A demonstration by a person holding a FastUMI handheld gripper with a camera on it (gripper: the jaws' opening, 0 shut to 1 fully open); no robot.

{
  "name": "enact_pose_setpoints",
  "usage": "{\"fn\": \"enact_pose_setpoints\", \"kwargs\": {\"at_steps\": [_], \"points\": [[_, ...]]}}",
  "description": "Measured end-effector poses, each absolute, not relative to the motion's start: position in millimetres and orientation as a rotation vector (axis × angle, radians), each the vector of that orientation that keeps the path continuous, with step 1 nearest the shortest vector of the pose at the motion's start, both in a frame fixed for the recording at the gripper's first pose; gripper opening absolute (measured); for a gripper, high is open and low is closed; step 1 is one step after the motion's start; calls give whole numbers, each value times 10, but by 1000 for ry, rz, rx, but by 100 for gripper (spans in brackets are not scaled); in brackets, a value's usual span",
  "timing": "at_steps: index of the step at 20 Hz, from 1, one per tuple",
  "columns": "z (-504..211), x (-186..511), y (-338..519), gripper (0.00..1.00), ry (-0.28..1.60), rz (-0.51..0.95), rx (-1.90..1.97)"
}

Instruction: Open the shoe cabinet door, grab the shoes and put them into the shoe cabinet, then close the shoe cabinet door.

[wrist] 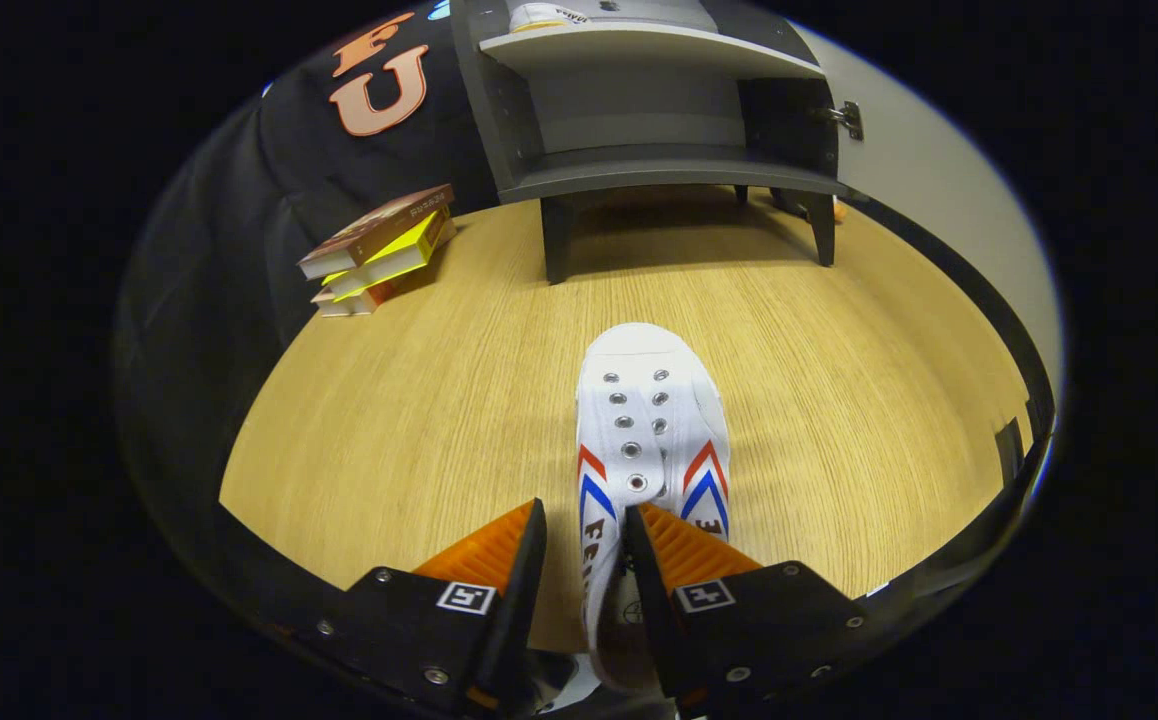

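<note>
One white canvas sneaker with red-and-blue chevrons (651, 430) sits between my gripper (584, 540) fingers, toe pointing ahead toward the dark grey shoe cabinet (659, 160). Jaws are set narrow w/ the shoe's left side wall and collar edge between them; one finger looks to be outside the shoe, the other inside the opening, but whether both pads are actually pressing I can't tell from this view. My read: gripping the thin side wall near the heel makes sense, since the shoe is too wide to span whole.

Cabinet stands well beyond the fingertips on short legs on the light oak-grain wooden floor (419, 420). Its pale door (939, 180) is swung open to the right, hinge visible, so the opening step looks done. A second pale shoe (549, 15) seems to lie on the upper shelf; lower shelf appears bare, prob. the target for this one.

Stack of books, brown and yellow covers (379, 250), lies ahead-left of the fingers, apart from the cabinet's left side.

Gripper is tilted down at the floor, low and roughly in line w/ the shoe's length and the cabinet opening. Door-closing is not yet done.
</note>
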State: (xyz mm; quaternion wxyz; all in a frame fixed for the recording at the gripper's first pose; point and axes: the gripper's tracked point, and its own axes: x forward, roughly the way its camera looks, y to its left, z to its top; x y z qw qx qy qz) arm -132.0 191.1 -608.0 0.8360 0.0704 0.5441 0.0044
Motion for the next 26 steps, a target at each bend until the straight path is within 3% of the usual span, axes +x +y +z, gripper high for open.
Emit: {"fn": "enact_pose_setpoints", "kwargs": {"at_steps": [1, 2, 6, 8, 16, 26], "points": [[-6082, -1306, 1857, 45, 1126, -18, 129], [-6057, -1317, 1845, 32, 1113, -27, 121], [-6057, -1332, 1896, 6, 1174, -13, 188], [-6025, -1315, 1878, 1, 1189, 0, 196], [-5395, -940, 1457, 0, 1103, -1, 137], [-4055, -41, 916, 0, 901, -8, 122]]}}
